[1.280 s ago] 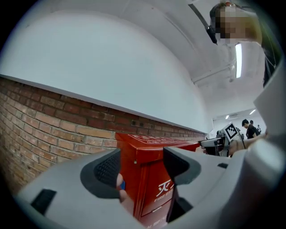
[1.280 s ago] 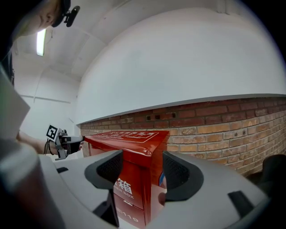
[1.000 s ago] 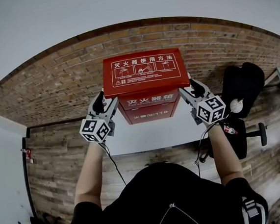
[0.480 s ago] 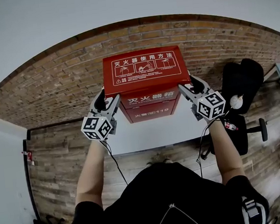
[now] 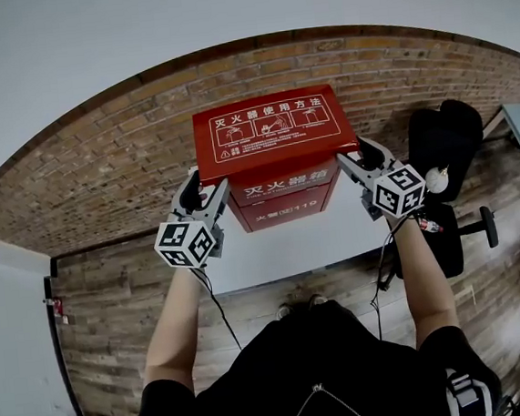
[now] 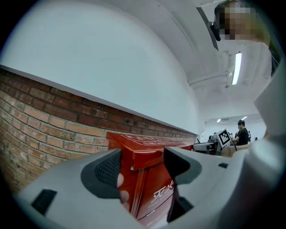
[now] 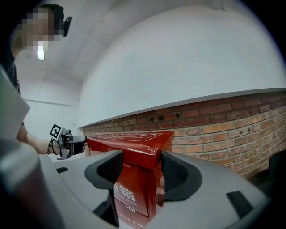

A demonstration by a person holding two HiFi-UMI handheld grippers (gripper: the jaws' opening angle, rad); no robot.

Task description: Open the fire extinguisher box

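Note:
A red fire extinguisher box (image 5: 283,205) stands against the brick wall on a white table. Its lid (image 5: 272,128), printed with white instructions, is lifted and tilted so its top faces me. My left gripper (image 5: 205,191) is shut on the lid's front left corner, and my right gripper (image 5: 357,155) is shut on the front right corner. In the left gripper view the lid's red lip (image 6: 147,145) fills the gap in the left gripper (image 6: 142,163). In the right gripper view the lid's corner (image 7: 134,145) sits in the right gripper (image 7: 142,166). The box's inside is hidden.
The white table (image 5: 273,247) lies between me and the brick wall (image 5: 100,163). A black office chair (image 5: 447,157) stands to the right on the wooden floor (image 5: 103,291). White wall rises above the bricks. The left gripper's marker cube (image 7: 56,131) shows in the right gripper view.
Both grippers have risen a little with the lid, which stands higher and more tilted toward me than a second ago. The box body has stayed in place.

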